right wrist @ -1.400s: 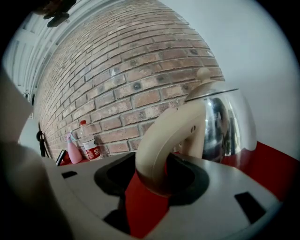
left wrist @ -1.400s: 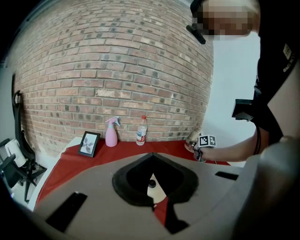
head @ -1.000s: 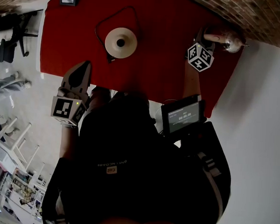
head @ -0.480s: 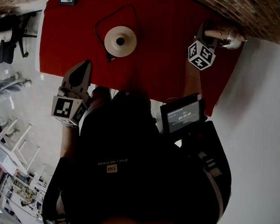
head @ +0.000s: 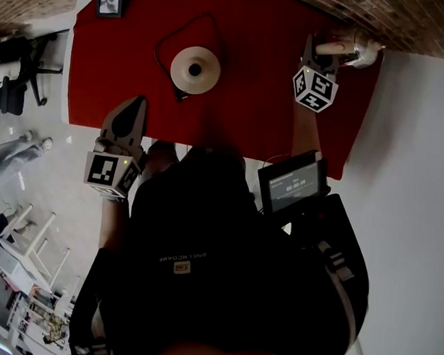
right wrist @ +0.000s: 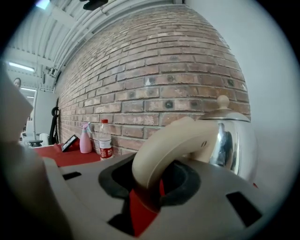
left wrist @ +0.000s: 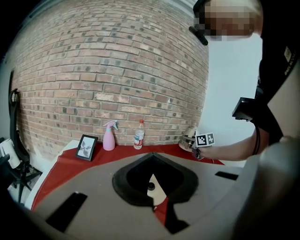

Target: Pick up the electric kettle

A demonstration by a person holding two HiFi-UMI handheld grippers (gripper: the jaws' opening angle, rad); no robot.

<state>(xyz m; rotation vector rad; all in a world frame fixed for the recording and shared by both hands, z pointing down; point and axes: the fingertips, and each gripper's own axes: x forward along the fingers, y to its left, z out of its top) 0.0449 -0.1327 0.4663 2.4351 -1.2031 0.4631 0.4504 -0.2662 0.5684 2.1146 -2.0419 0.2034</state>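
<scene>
Closest to me, my left gripper (head: 134, 106) hangs at the near edge of the red cloth (head: 248, 114), its jaws drawn together on nothing. I see little risk there unless I let it wander forward. The round kettle base (head: 195, 68) lies ahead with its cord (head: 169, 42) looped beside it, and catching that loop would drag the base across the table.

Farther out, at the far right corner of the cloth, my right gripper (head: 319, 59) is clamped on the cream handle (right wrist: 171, 140) of the electric kettle (right wrist: 234, 140). The handle runs through the padded hollow between the jaws, which stand at a middling width. The kettle is well apart from its base and close to the brick wall (left wrist: 117, 70). I cannot tell whether its bottom is clear of the cloth.

This grip is my main worry. The handle is smooth and curved, and the steel body hangs off to one side of the pads, so I judge its weight could turn it in my hold. Then the spout would dip, and any water inside, which I cannot see, would spill. If the pads slide along the curve, the kettle could drop beside the table's edge or swing into the wall.

Farthest off, the water bottle (left wrist: 139, 134), spray bottle (left wrist: 109, 136) and picture frame (left wrist: 87, 147) stand well apart from the kettle. Only a broad sideways sweep would reach them.
</scene>
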